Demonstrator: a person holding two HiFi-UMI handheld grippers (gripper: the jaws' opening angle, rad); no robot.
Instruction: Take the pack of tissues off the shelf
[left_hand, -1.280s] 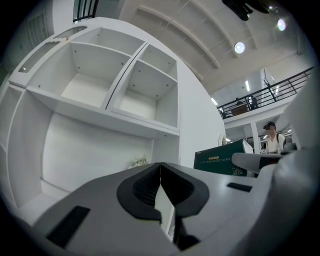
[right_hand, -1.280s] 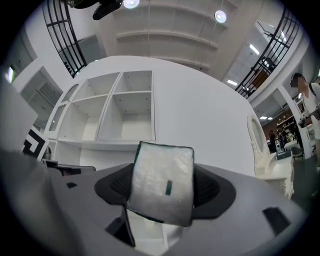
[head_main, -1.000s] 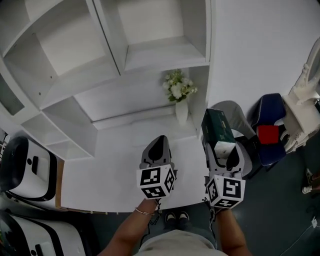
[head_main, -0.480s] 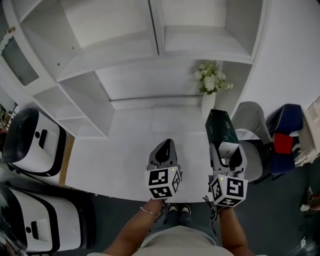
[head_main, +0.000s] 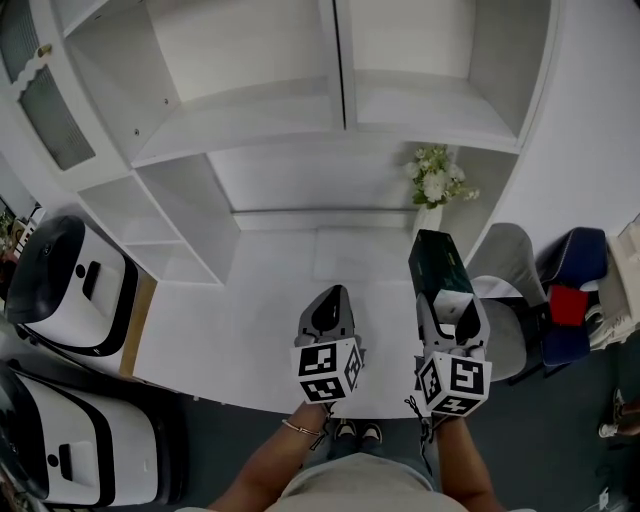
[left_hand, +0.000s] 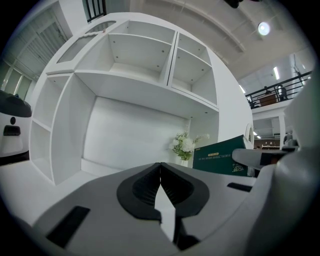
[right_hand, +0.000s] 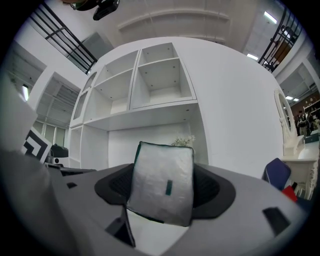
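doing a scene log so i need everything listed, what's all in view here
shelf unit: one, white, at the back above the desk
desk: one, white, below the shelves
vase of flowers: one, white, back right of the desk
pack of tissues: one, dark green with a pale end, off the shelf, in the right claw
chair: one, grey, right of the desk
seat: one, dark blue with something red on it, far right
machines: two, white and black, left of the desk
left claw: one, grey, shut and empty, over the desk
right claw: one, grey, shut on the pack of tissues
forearms: two, bare, bottom edge; bracelet on the left wrist
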